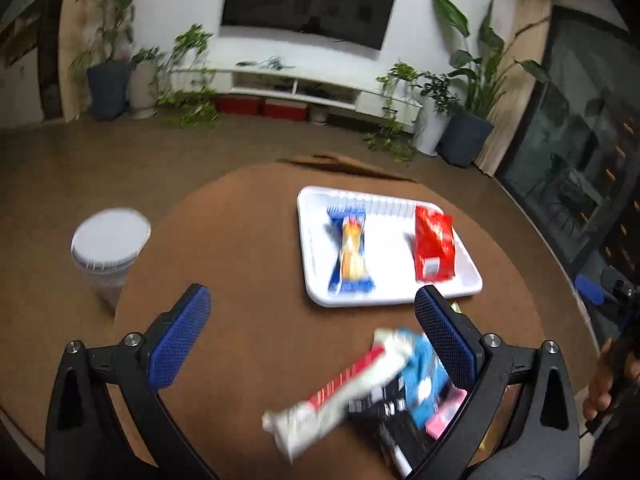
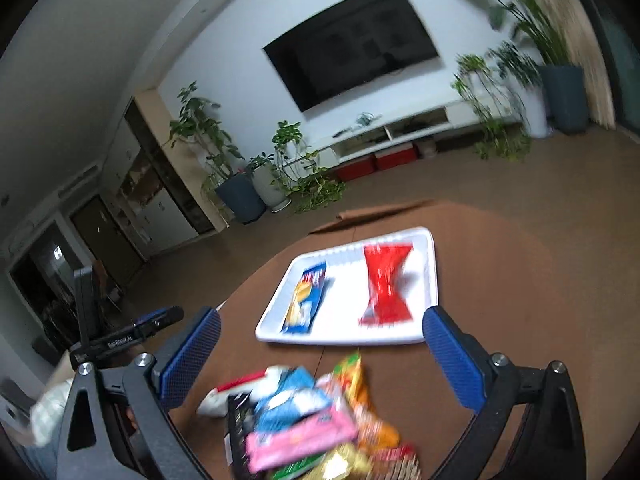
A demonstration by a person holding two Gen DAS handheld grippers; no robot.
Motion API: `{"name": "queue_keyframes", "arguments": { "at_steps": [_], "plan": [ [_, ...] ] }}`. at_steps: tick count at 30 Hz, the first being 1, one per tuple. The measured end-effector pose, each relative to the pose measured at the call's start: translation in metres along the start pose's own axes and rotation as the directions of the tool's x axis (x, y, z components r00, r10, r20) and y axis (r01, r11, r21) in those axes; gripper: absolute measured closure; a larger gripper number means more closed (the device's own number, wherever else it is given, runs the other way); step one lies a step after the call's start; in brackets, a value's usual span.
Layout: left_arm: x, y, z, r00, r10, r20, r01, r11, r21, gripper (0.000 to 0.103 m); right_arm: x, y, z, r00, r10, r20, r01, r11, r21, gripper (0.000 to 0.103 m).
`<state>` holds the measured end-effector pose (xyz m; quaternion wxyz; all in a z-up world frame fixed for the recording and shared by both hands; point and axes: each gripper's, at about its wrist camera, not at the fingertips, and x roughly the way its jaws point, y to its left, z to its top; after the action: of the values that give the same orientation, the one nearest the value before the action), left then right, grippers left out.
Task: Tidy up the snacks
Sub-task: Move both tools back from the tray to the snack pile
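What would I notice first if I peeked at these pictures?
Probably the white tray in the middle of the round brown table, with a blue snack pack and a red snack pack lying side by side. Nearer the camera sits a jumbled pile of colourful snacks.

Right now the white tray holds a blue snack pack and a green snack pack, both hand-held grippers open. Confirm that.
Not quite. Beside the blue snack pack, the white tray holds a red snack pack, not a green one; the left wrist view shows it. Left hand-held gripper and right hand-held gripper are open.
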<state>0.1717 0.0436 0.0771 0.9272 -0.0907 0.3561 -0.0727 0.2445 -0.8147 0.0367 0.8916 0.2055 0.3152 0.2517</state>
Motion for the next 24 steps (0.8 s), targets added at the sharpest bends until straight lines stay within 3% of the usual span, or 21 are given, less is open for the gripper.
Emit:
{"name": "queue_keyframes", "arguments": {
  "at_steps": [5,12,16,24],
  "plan": [
    [-0.029,0.002,-0.067,0.997,-0.072,-0.033,0.070,0.996,-0.049,0.000,-0.028,-0.017,-0.047,1.000,-0.025,0.001,0.024,0.986,0.166,0.000],
    [-0.034,-0.019,-0.151,0.989,-0.094,-0.114,0.091,0.995,-0.030,0.000,-0.052,-0.022,-0.100,0.997,-0.061,-0.052,0.074,0.948,0.309,0.000],
    [-0.022,-0.035,-0.164,0.981,-0.115,-0.155,0.112,0.993,-0.032,0.001,-0.051,-0.014,-0.126,0.990,-0.078,-0.121,0.114,0.937,0.331,0.001],
    [-0.002,-0.056,-0.154,0.971,-0.114,-0.211,0.114,0.993,-0.013,0.001,-0.038,0.004,-0.164,0.978,-0.089,-0.190,0.142,0.947,0.288,0.005]
  ]
}}
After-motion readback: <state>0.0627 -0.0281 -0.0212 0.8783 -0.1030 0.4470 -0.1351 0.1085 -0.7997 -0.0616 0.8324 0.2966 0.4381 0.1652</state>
